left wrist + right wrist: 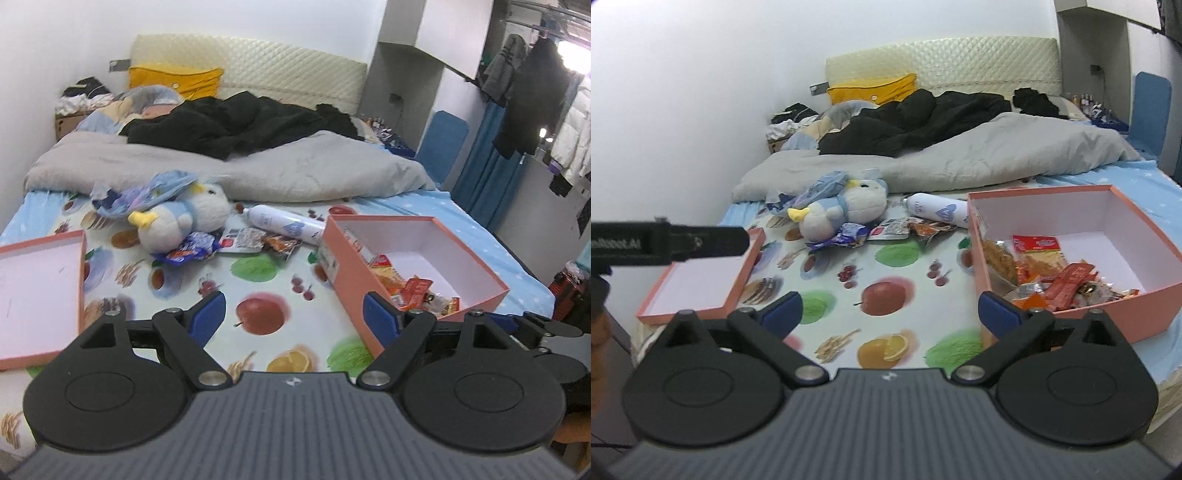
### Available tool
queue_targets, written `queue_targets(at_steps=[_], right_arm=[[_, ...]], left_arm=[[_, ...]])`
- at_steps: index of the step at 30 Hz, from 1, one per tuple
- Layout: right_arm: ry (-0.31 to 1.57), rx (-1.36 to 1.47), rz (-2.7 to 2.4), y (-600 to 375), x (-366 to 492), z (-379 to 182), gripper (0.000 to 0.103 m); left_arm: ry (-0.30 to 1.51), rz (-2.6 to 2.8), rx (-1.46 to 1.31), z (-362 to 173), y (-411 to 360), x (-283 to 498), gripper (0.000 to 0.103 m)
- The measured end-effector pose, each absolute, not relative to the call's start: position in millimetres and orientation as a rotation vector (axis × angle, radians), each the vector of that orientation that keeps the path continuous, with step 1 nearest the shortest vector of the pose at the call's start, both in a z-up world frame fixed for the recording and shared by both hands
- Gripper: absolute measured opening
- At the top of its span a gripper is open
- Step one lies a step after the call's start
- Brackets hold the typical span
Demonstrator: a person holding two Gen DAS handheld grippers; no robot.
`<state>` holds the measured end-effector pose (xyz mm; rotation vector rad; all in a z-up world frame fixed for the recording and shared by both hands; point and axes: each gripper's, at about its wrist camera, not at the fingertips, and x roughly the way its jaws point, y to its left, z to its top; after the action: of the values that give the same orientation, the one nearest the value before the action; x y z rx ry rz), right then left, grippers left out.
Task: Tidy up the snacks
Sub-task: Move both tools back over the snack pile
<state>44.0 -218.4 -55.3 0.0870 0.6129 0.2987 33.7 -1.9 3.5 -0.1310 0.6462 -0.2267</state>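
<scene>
My left gripper (294,314) and right gripper (889,311) both stand wide apart with nothing between their blue pads, above the near edge of the fruit-print bed sheet (886,258); the pink box (1137,306) near the right edge holds snack packets (1052,273); more loose snacks (236,243) lie mid-bed beside a plush toy (188,218); the lid (738,280) sits at the left edge.
</scene>
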Motion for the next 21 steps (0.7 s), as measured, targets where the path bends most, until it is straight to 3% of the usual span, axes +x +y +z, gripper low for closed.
queue_targets(at_steps=[21], right_arm=[[0.643,0.107,0.261,-203.6,112.3,-84.2,0.103]], left_arm=[[0.78,-0.16,-0.209,-60.3,48.2,123.3,0.09]])
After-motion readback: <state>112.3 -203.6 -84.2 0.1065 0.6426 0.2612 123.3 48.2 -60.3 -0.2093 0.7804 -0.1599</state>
